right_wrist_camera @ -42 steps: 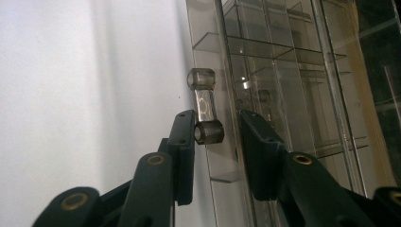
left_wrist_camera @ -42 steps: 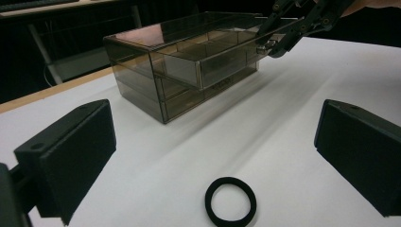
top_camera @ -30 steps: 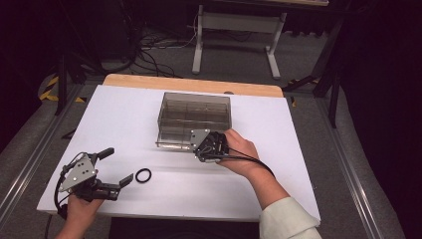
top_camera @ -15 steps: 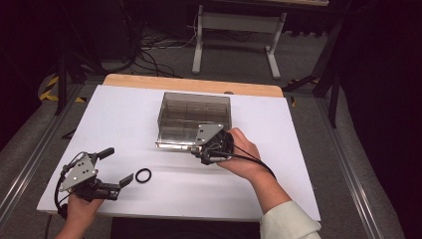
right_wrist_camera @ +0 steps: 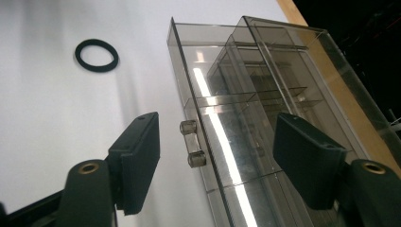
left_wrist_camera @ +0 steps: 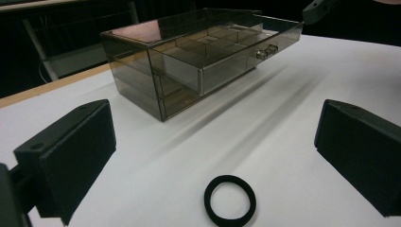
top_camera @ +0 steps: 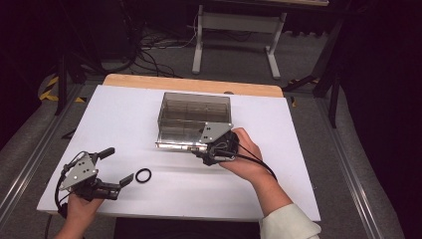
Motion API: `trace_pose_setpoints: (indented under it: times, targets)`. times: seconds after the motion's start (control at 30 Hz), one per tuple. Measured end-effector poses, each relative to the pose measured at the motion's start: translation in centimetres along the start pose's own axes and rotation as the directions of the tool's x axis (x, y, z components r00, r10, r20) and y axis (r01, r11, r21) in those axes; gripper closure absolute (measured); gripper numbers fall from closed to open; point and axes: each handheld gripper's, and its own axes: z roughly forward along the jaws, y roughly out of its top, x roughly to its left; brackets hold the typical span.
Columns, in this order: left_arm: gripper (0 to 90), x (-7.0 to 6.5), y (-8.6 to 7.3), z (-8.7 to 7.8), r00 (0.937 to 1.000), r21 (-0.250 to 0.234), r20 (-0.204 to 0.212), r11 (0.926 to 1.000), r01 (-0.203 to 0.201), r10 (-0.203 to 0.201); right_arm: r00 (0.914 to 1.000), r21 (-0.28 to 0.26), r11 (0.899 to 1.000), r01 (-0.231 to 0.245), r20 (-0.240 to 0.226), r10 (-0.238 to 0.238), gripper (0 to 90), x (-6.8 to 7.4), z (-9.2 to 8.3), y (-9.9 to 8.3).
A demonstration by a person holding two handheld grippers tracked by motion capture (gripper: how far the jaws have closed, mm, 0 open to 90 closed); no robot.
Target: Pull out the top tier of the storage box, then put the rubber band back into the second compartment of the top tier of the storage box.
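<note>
You had the drawer (right_wrist_camera: 222,156) of the clear box (top_camera: 195,113) pulled partway out toward your edge of the surface (top_camera: 278,199), so the opening step looked done. Your right hand-held gripper (right_wrist_camera: 215,163) had just been spreading its jaws: they stood apart on either side of the small handle (right_wrist_camera: 191,143), with the handle between them but neither pad pressing on it, so I judged you had let go of it. The black ring (top_camera: 143,175) lay flat on the surface near your front edge, left of the box and well apart from the drawer. Your left hand-held gripper (left_wrist_camera: 215,156) hovered just short of it, jaws wide open, ring ahead of them and untouched. What seemed left: close on the ring, carry it to one of the drawer's compartments, drop it in, then push the drawer shut.
</note>
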Motion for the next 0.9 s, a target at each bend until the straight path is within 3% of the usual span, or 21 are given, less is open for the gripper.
trace_pose_setpoints:
  times: [0.3, 0.53, 0.8, 0.9]
  targets:
    - [0.3, -0.2, 0.0, 0.1, 1.0000, 0.013, 0.000, 0.9999, -0.003, 0.003, 0.9971, -0.059, 0.996, -0.069, 0.026, 0.071, 28.2, 0.4, -1.5, -1.8]
    - [0.2, 0.0, 0.0, 0.2, 0.9999, 0.019, 0.000, 0.9998, -0.011, 0.011, 0.9878, -0.128, 0.983, -0.134, 0.062, 0.143, 20.1, 0.7, -3.4, -3.5]
    - [0.3, 0.0, 0.1, 0.2, 0.9999, 0.022, 0.001, 0.9997, -0.012, 0.012, 0.9662, -0.190, 0.958, -0.213, 0.105, 0.236, 12.8, 1.3, -5.2, -5.5]
    - [0.2, -0.1, 0.1, 0.2, 1.0000, 0.022, 0.002, 0.9997, -0.010, 0.010, 0.9491, -0.220, 0.939, -0.264, 0.114, 0.294, 10.1, 1.7, -6.0, -7.1]
